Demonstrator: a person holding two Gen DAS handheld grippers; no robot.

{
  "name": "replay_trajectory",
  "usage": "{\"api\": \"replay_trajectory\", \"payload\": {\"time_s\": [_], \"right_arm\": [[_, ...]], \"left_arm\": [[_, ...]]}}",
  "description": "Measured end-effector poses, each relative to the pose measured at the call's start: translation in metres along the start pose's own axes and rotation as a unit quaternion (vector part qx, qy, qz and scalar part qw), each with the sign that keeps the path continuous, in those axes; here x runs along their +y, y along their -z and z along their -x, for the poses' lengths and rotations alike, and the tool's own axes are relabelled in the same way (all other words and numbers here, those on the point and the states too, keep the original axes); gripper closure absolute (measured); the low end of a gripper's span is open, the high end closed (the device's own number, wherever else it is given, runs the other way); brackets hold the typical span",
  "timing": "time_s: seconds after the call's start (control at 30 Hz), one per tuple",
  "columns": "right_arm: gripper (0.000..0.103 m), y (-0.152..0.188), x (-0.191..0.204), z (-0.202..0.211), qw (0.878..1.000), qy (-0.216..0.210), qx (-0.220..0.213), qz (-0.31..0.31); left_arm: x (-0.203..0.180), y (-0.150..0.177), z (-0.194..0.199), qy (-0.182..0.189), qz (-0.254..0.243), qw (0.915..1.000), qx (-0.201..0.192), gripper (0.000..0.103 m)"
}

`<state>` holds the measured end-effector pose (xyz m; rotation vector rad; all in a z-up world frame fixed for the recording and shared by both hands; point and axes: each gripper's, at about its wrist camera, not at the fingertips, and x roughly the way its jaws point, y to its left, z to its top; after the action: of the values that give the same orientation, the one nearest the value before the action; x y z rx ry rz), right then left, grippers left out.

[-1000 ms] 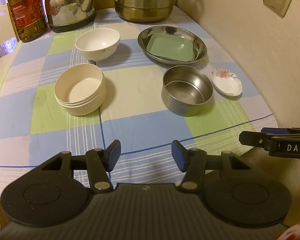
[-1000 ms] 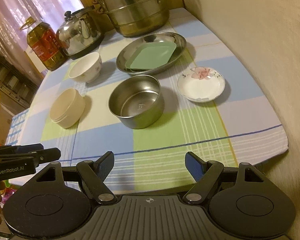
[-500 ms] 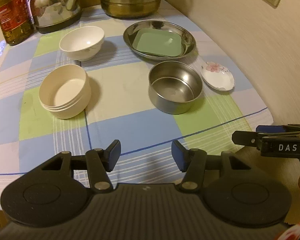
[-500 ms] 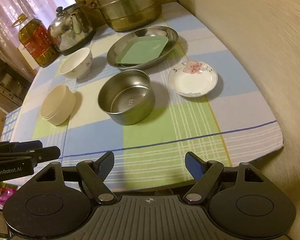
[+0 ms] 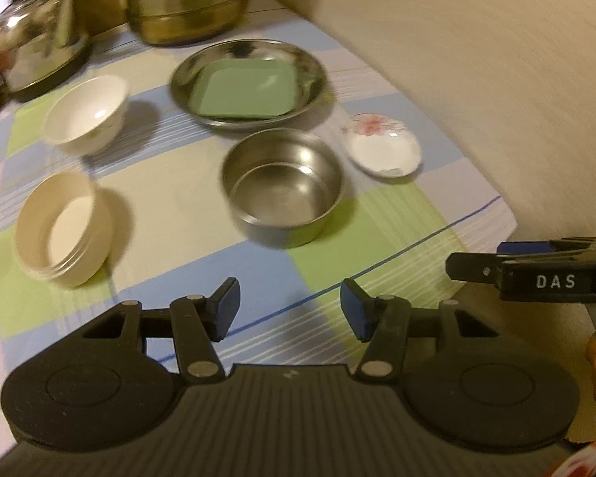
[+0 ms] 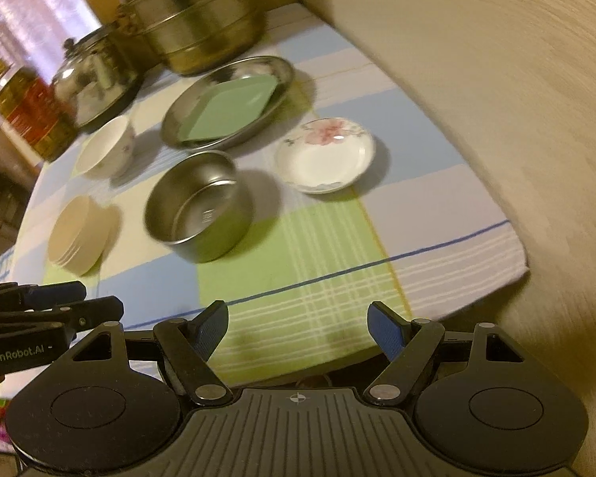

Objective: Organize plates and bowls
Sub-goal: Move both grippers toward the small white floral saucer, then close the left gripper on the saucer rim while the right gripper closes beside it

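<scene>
1. My left gripper [image 5: 290,310] hung over the near edge of the table [image 5: 397,246], its jaws spread apart with nothing between them.
2. My right gripper [image 6: 298,328] hung just off the same edge, jaws likewise wide apart and empty; from the left camera it showed at the far right [image 5: 536,274].
3. Straight ahead of the left gripper sat the steel bowl [image 5: 282,187], upright and well clear of the fingertips.
4. Ahead and to the left of that gripper stood the cream tub [image 5: 61,230], and beyond it the white bowl [image 5: 85,113].
5. Past the steel bowl lay the steel plate [image 5: 310,75] with the green square dish [image 5: 244,93] resting inside it.
6. Just to the right of the steel bowl was the small flowered saucer [image 5: 383,145], not touching it.
7. From the right gripper the steel bowl [image 6: 200,204] lay ahead and left, the saucer [image 6: 326,155] almost straight ahead.
8. At the far end stood the kettle [image 5: 35,57] and the big pot [image 5: 186,4]; the oil bottle [image 6: 31,115] showed in the right camera only.
9. Compared with half a second earlier, both cameras had swung: the dishes sat further right in the left view and looked closer. The frames were smeared with motion. Nothing on the table had shifted, and both pairs of jaws kept the same spread.
</scene>
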<state>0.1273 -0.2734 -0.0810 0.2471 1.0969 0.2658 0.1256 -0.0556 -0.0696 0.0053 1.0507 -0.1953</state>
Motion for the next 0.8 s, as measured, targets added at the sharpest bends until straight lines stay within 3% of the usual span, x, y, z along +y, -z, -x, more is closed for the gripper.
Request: {"api": "replay_trajectory", "payload": {"time_s": [0.4, 0.8], "right_arm": [[0.027, -0.019, -0.032, -0.003, 0.995, 0.044, -0.050, -0.070], [0.051, -0.050, -0.045, -0.028, 0.987, 0.036, -0.107, -0.111]], "left_arm": [[-0.027, -0.047, -0.038, 0.085, -0.053, 0.9946, -0.027, 0.061], [-0.032, -0.098, -0.088, 0.108, -0.087, 0.9894, -0.043, 0.073]]}}
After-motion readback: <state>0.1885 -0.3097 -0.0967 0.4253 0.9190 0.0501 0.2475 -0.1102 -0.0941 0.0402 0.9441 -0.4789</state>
